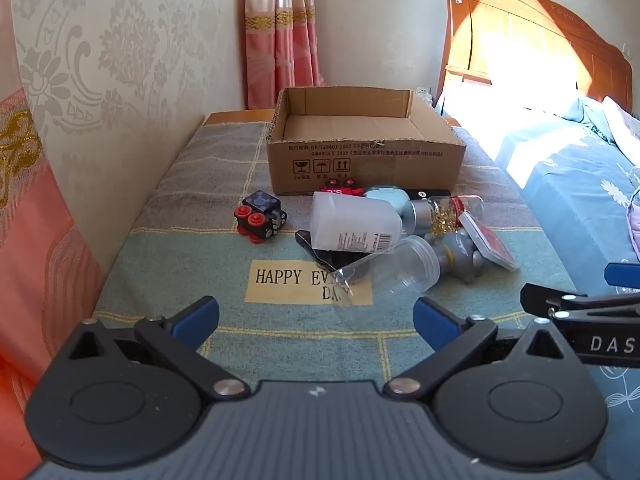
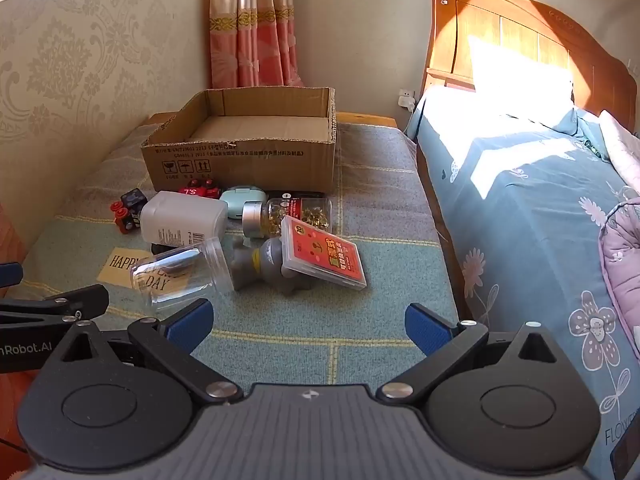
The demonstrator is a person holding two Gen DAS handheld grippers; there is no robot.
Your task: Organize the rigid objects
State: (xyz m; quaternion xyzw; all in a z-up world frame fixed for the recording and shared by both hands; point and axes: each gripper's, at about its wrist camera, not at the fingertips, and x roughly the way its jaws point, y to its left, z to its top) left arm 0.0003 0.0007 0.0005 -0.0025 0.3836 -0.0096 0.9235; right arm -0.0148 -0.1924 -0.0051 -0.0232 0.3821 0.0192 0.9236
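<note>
An empty cardboard box (image 1: 360,148) (image 2: 248,148) stands at the far end of a cloth-covered table (image 1: 192,256) (image 2: 384,248). In front of it lies a pile: a white bottle (image 1: 352,222) (image 2: 182,220), a clear jar (image 1: 396,270) (image 2: 184,270), a capsule bottle (image 1: 444,210) (image 2: 292,212), a grey figure (image 1: 460,258) (image 2: 268,266), a red card case (image 1: 490,246) (image 2: 324,258) and a black-red toy (image 1: 262,216) (image 2: 128,208). My left gripper (image 1: 316,318) and right gripper (image 2: 308,322) hover open before the pile, holding nothing.
A bed with a blue flowered cover (image 1: 568,184) (image 2: 520,216) and wooden headboard (image 2: 512,36) runs along the right of the table. A papered wall (image 1: 120,60) borders the left, with a pink curtain (image 1: 280,32) (image 2: 252,24) in the corner. A mint case (image 2: 242,196) lies by the box.
</note>
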